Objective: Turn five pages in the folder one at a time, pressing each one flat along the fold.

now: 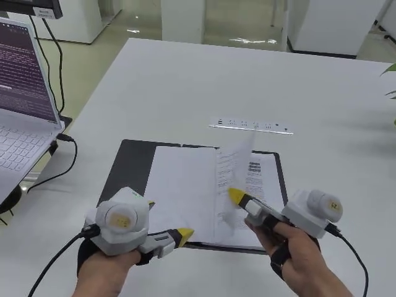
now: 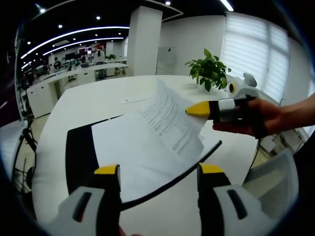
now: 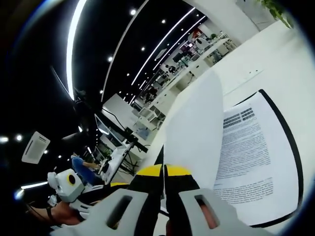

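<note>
Two grippers are seen low in the head view, at the near edge of a black folder (image 1: 127, 164) that lies open on the white table (image 1: 185, 74) in the middle of the frame. One page (image 1: 234, 173) is lifted off the stack at centre frame and stands curved, nearly upright, close to the fold. Its lower edge is pinched by the right gripper (image 1: 236, 197), whose yellow-tipped jaws are pressed together on the sheet, as is shown at the bottom of the right gripper view. The left gripper (image 1: 184, 234), at lower left of the head view, is held with its jaws wide apart and nothing between them. In its own view the folder's near edge is seen beyond the tips. A laptop (image 1: 18, 117) is placed at the left edge of the frame, and a power strip (image 1: 250, 125) is seen on the table just above the folder.
</note>
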{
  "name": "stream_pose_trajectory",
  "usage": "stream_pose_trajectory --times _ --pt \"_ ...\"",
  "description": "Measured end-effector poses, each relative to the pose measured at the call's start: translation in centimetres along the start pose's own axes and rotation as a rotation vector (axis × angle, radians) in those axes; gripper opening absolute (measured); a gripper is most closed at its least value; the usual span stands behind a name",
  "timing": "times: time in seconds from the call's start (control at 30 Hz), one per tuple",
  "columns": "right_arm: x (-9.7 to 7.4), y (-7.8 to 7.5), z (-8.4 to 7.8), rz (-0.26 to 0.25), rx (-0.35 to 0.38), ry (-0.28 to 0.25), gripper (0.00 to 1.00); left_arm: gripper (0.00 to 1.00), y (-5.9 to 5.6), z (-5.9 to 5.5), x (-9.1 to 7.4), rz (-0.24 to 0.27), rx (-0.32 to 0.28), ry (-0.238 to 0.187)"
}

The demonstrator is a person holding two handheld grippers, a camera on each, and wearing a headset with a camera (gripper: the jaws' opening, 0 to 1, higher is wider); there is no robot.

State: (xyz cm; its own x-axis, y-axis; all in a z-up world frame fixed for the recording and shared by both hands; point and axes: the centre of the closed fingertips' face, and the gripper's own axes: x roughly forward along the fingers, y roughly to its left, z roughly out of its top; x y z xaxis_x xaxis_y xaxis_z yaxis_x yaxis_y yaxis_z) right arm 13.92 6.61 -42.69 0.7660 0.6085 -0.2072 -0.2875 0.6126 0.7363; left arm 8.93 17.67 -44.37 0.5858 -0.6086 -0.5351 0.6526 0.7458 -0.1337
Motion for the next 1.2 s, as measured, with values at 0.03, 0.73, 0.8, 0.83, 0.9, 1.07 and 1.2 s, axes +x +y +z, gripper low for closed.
stream_pose_trajectory --times 0.03,0.73,0.8,0.83,0.9,1.07,1.2 --pt "0.3 0.3 -0.1 0.007 -0.001 0.004 0.0 0.62 0.1 0.0 -0.1 0.001 -0.002 -0.001" --pt "6.4 4.8 -5.7 0.116 -0.009 0.157 0.0 0.63 2.6 -0.9 -2.4 0.049 -0.065 -0.014" --pt "6.9 5.1 -6.3 0.122 -0.007 0.174 0.0 0.63 2.9 -1.5 -2.3 0.049 -0.069 0.003" --pt "7.1 5.1 -6.6 0.124 -0.007 0.181 0.0 0.63 3.1 -1.7 -2.3 0.05 -0.071 0.006" --pt "7.5 5.2 -7.0 0.129 -0.008 0.196 0.0 0.63 3.3 -1.9 -2.4 0.051 -0.077 0.01" --pt "8.2 5.1 -8.0 0.131 -0.001 0.224 0.0 0.64 3.7 -2.5 -2.4 0.051 -0.085 0.023" --pt "8.8 5.1 -9.1 0.129 0.005 0.25 0.0 0.64 4.0 -2.7 -2.6 0.051 -0.087 0.028"
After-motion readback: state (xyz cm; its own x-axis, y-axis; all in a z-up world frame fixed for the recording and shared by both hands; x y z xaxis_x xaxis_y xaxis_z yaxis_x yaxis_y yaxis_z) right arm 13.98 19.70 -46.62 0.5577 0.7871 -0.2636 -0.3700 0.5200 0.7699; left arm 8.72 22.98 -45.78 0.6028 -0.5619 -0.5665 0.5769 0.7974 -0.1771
